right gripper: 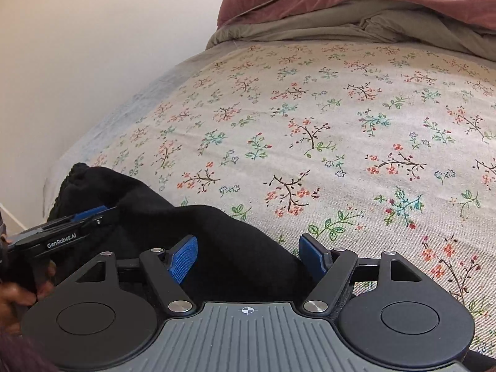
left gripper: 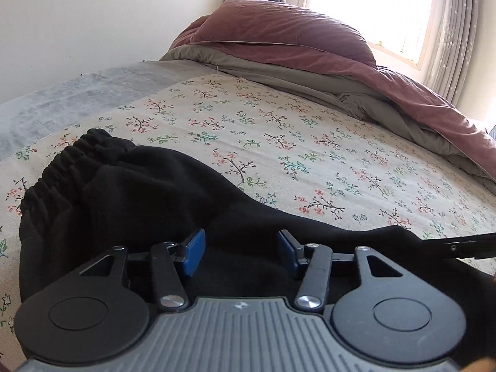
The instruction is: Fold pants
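Black pants lie bunched on the flowered bed sheet, their elastic waistband at the left. My left gripper hangs low over the dark cloth. Its blue pads stand apart, with cloth below and between them but not pinched. In the right wrist view my right gripper is open over the right end of the pants, and the cloth's edge reaches its right pad. The left gripper shows side-on at the left of that view, and the right gripper's finger at the left wrist view's right edge.
A rumpled maroon and grey duvet is heaped at the far end of the bed below a bright window. A pale wall runs along the bed's left side. A hand holds the left gripper's handle. The sheet spreads wide to the right.
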Tool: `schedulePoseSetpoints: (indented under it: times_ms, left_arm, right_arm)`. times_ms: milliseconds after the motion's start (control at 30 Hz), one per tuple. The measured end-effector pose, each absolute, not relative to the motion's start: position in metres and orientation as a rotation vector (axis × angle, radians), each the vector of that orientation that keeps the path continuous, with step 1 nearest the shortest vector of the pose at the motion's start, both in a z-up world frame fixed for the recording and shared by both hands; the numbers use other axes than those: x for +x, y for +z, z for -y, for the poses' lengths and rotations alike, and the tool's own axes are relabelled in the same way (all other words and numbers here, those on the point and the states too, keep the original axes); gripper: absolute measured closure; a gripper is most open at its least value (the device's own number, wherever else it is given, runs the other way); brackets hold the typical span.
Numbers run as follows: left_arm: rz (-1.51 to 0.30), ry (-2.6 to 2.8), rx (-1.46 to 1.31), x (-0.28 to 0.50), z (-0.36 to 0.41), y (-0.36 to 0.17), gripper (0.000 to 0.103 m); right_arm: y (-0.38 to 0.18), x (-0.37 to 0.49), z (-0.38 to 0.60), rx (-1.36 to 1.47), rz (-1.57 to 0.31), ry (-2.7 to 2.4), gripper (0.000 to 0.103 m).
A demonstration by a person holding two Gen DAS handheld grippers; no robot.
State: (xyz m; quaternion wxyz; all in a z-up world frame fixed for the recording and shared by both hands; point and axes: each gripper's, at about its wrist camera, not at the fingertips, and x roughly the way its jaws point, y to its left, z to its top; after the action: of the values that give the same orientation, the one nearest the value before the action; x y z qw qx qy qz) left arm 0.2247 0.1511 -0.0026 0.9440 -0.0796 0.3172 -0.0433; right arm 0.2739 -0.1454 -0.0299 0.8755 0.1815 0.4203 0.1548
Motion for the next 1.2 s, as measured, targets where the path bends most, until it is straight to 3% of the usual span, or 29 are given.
schedulePoseSetpoints:
  times_ms: [133, 167, 200, 300, 367, 800, 867, 933, 1033, 1133, 1200]
  left_arm:
    - [-0.657, -0.131, -0.200, 0.227, -0.144, 0.002, 0.036]
    - [-0.669, -0.140, -0.212, 0.229, -0.143, 0.002, 0.036]
    - [-0.682, -0.152, -0.227, 0.229, -0.143, 0.002, 0.036]
    - [-0.702, -0.193, -0.291, 0.229, -0.147, 0.003, 0.036]
    - [-0.714, -0.220, -0.338, 0.230, -0.150, 0.003, 0.036]
    - [-0.850, -0.375, -0.523, 0.240, -0.127, -0.014, 0.037]
    - [-0.858, -0.350, -0.525, 0.242, -0.120, -0.017, 0.042]
    - [-0.858, -0.303, -0.487, 0.243, -0.114, -0.016, 0.066]
    - [-0.861, -0.259, -0.437, 0.242, -0.108, -0.015, 0.077]
    - [-0.857, -0.250, -0.414, 0.241, -0.105, -0.013, 0.079]
    - [-0.856, -0.249, -0.416, 0.241, -0.106, -0.014, 0.079]
  right_arm:
    - [-0.035, 0.287, 0.149, 0.424, -0.888, 0.313, 0.031]
    - [-0.035, 0.288, 0.149, 0.430, -0.892, 0.318, 0.044]
    - [-0.035, 0.290, 0.148, 0.446, -0.903, 0.334, 0.065]
    - [-0.031, 0.288, 0.146, 0.502, -0.917, 0.369, 0.076]
    - [-0.025, 0.279, 0.142, 0.476, -0.896, 0.379, 0.077]
    - [-0.014, 0.210, 0.064, -0.092, -0.775, 0.425, 0.075]
    - [-0.015, 0.206, 0.061, -0.109, -0.774, 0.428, 0.075]
    - [-0.015, 0.205, 0.061, -0.104, -0.776, 0.431, 0.075]
    - [-0.011, 0.203, 0.066, -0.065, -0.791, 0.455, 0.073]
    - [-0.003, 0.198, 0.077, 0.005, -0.800, 0.489, 0.061]
    - [0.002, 0.197, 0.084, 0.029, -0.783, 0.477, 0.043]
